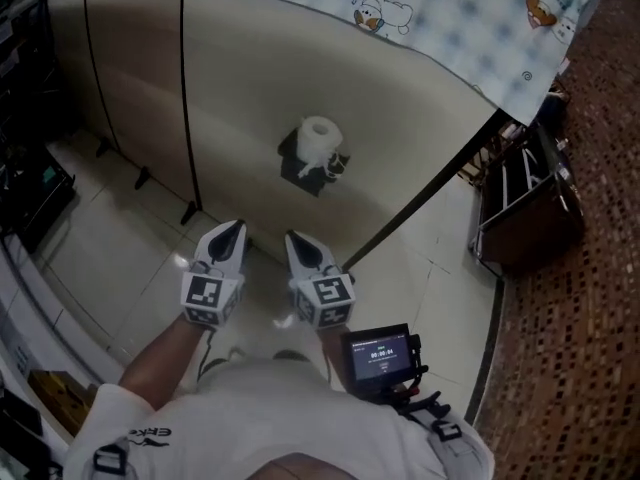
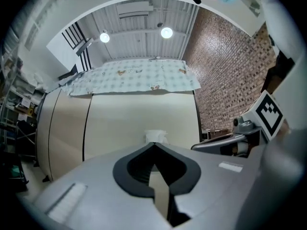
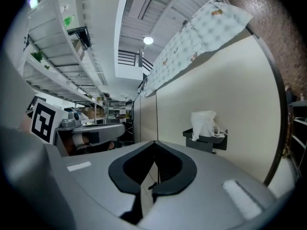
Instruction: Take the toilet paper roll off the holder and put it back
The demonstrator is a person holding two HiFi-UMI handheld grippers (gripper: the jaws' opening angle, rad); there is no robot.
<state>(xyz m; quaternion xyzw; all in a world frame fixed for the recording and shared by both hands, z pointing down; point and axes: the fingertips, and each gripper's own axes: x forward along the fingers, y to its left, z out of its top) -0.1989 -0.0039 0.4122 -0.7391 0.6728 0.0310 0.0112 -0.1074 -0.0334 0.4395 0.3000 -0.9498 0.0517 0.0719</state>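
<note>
Beige partition wall, black holder on it, toilet paper roll upright. Roll ahead, well apart; right gripper nearer than left gripper; both jaws pressed together, empty.

Checked cartoon cloth atop beige partition; dark cart nearby.

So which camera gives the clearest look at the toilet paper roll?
The right gripper view: the toilet paper roll sits bright and unobstructed, side-on, on its black holder. The head view shows it from above, small and dim. In the left gripper view only its top peeks over the shut left gripper.
</note>
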